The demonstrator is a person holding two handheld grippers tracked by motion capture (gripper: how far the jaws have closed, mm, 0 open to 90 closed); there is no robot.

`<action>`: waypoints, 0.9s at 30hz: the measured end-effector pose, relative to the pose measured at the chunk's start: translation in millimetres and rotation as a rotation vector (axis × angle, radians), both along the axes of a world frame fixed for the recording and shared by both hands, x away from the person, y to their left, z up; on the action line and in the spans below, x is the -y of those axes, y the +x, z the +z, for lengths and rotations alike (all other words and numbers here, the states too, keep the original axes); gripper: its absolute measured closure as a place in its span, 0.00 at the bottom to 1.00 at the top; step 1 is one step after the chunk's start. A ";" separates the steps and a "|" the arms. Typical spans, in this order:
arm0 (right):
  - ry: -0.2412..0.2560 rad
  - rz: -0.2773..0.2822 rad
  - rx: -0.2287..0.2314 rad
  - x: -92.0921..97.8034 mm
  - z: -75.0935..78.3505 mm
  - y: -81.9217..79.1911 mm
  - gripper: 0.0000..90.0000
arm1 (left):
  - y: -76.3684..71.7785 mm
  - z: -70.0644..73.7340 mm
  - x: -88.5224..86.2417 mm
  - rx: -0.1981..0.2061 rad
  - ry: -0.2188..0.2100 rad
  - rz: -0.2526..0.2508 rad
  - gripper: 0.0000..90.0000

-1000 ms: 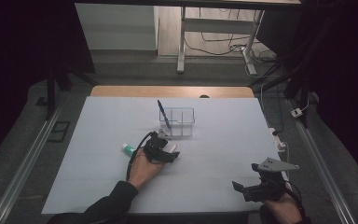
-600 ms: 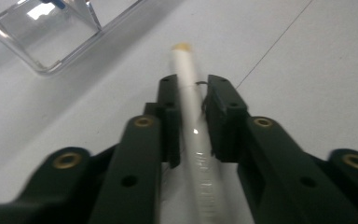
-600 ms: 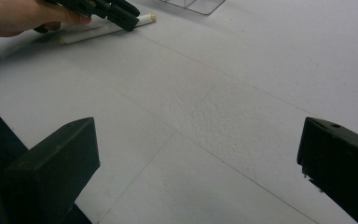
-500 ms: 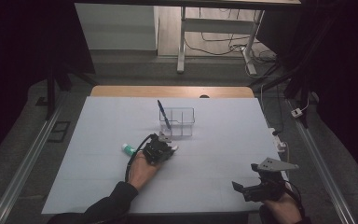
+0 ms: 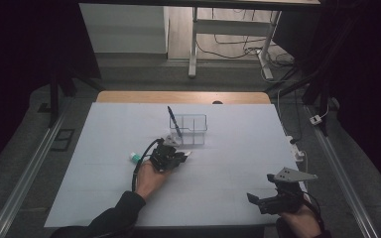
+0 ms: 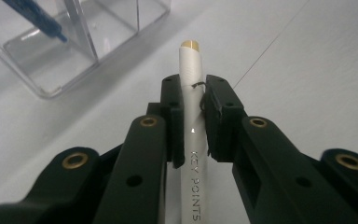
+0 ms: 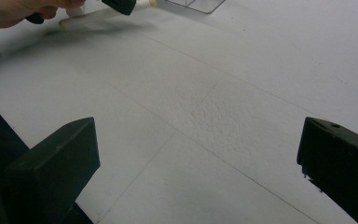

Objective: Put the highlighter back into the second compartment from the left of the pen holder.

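Two black jaws of the left tongs [image 6: 191, 121] were clamped on a white cylindrical pen [image 6: 189, 84], aimed near the clear plastic compartment organiser [image 6: 74, 42] for dropping in; the right tongs [image 5: 273, 198] idled wide open, empty, over the white surface [image 7: 214, 116].

The high view looks forward and down from above the near edge of the tabletop [image 5: 228, 188], far enough to take in all four edges. The left gripper view sits very close, looking along its jaws past a white pen [image 6: 189, 84] toward the clear organizer [image 6: 88, 42] near the tabletop's middle. The right gripper view looks low across the tabletop from the near right corner toward that same organizer [image 7: 196, 4], which all three views share.
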State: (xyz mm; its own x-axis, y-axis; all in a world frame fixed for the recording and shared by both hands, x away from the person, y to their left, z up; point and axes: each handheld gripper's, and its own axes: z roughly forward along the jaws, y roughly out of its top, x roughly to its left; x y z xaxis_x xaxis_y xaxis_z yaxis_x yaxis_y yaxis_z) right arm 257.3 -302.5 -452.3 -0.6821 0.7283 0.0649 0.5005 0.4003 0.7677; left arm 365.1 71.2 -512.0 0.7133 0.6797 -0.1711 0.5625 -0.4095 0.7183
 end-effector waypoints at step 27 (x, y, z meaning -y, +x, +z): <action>0.144 0.063 -0.005 -26.3 11.3 13.9 0.00 | -24.0 55.5 -14.5 0.117 -0.340 -0.143 0.86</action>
